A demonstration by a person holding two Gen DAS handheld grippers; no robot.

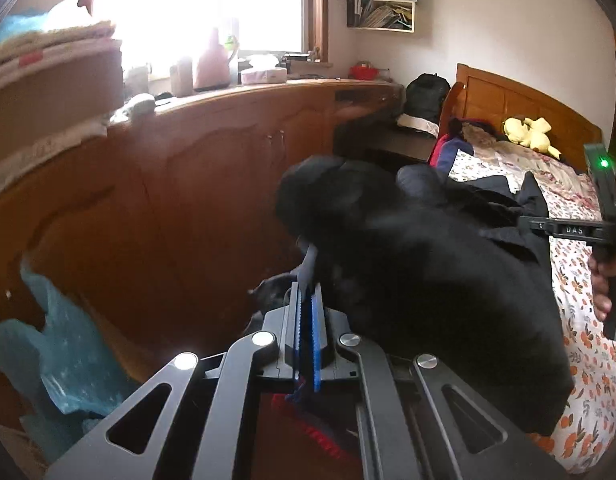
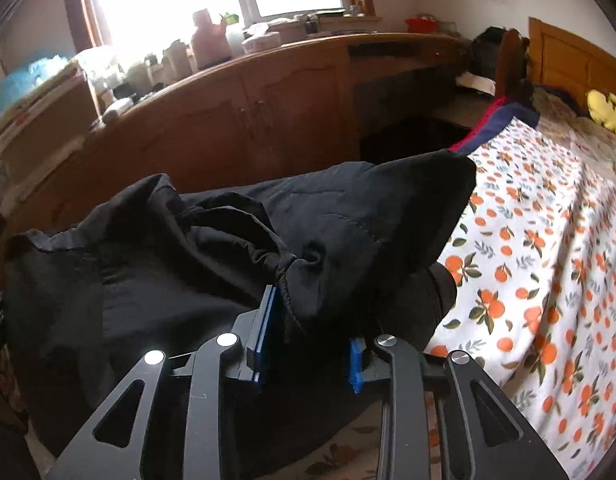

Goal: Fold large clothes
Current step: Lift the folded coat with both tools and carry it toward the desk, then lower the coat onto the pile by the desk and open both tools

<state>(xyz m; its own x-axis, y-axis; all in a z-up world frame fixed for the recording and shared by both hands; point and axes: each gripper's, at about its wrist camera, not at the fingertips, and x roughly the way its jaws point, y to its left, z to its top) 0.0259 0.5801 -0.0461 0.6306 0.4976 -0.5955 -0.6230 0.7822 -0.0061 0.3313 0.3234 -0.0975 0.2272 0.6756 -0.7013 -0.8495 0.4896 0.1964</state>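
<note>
Left hand-held gripper (image 1: pixel 306 312) pinches the black garment (image 1: pixel 428 264); right hand-held gripper (image 2: pixel 308 344), jaws apart, has cloth between them, the garment stretching leftward.

Black padded garment (image 2: pixel 348 220) (bunched) — lifted over floral bedsheet (image 2: pixel 548 240)

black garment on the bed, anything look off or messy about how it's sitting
Yes. The black garment is bunched and crumpled, not flat, at the edge of the orange-print sheet. The left gripper pinches one bit of it.

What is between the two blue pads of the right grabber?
A bunched edge of the black garment sits between the right gripper's parted blue pads, in the right wrist view.
</note>
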